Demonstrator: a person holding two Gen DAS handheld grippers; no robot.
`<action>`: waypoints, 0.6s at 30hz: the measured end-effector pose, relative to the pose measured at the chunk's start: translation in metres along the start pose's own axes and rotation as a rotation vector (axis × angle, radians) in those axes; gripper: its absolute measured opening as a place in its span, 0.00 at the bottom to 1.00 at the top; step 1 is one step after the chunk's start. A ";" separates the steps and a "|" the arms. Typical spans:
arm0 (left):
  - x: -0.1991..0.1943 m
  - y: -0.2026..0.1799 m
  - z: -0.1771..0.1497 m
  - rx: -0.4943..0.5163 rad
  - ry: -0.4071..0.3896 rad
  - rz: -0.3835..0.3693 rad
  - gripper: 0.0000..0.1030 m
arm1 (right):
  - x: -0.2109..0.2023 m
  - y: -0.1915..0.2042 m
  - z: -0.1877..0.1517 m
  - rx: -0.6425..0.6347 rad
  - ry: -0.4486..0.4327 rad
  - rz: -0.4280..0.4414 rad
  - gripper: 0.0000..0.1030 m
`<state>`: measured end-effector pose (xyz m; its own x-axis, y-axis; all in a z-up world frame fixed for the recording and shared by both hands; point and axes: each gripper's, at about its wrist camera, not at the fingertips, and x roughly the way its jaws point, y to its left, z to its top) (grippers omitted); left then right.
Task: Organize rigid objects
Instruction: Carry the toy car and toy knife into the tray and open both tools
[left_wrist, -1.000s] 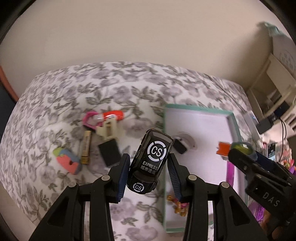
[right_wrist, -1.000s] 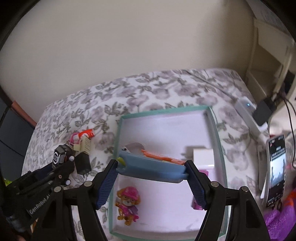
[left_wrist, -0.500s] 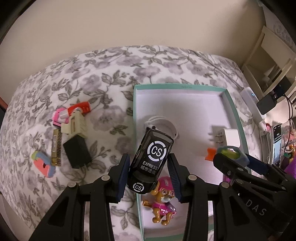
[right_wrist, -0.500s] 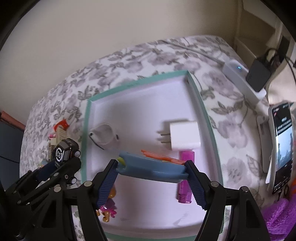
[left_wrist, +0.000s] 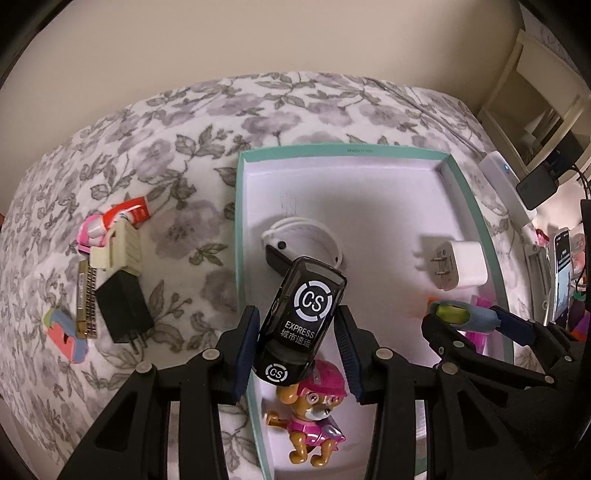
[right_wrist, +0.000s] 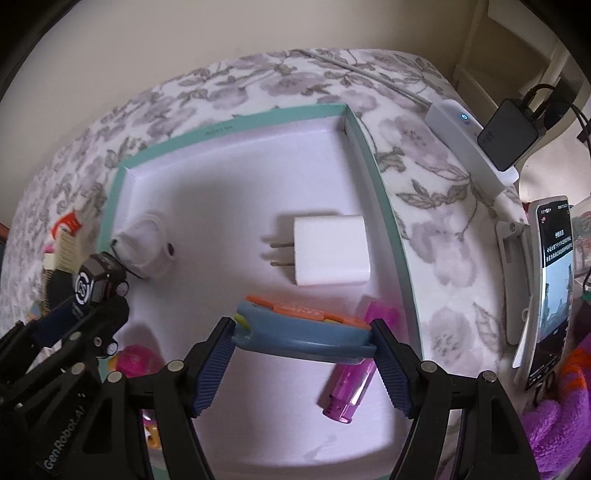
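Observation:
My left gripper is shut on a black toy van marked "CS EXPRESS", held above the near left part of a teal-rimmed white box. My right gripper is shut on a blue and orange toy, held over the box's floor. In the box lie a white charger, a white watch, a pink dog figure and a purple lighter. Each gripper shows in the other's view: the right gripper and the left gripper.
On the floral bedspread left of the box lie a black charger, a cream block, a red and pink item, a gold bar and a pink-blue piece. A power strip and phone sit at the right.
Both grippers have come down and over the box, still holding their toys. The box and its contents now fill much more of each view.

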<state>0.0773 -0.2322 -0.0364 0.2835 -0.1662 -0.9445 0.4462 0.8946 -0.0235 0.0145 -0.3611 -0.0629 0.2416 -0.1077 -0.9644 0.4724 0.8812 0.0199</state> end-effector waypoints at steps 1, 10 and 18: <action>0.002 0.000 0.000 0.000 0.003 0.005 0.42 | 0.000 0.000 0.000 0.001 0.000 0.000 0.73; 0.009 0.000 -0.003 0.003 0.013 0.004 0.40 | 0.007 0.004 -0.001 -0.011 0.015 -0.027 0.73; 0.013 0.004 -0.003 -0.024 0.023 -0.023 0.40 | 0.007 0.004 0.000 -0.018 0.012 -0.033 0.74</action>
<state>0.0803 -0.2297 -0.0493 0.2538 -0.1777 -0.9508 0.4322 0.9002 -0.0529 0.0176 -0.3580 -0.0695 0.2156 -0.1312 -0.9676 0.4645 0.8854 -0.0166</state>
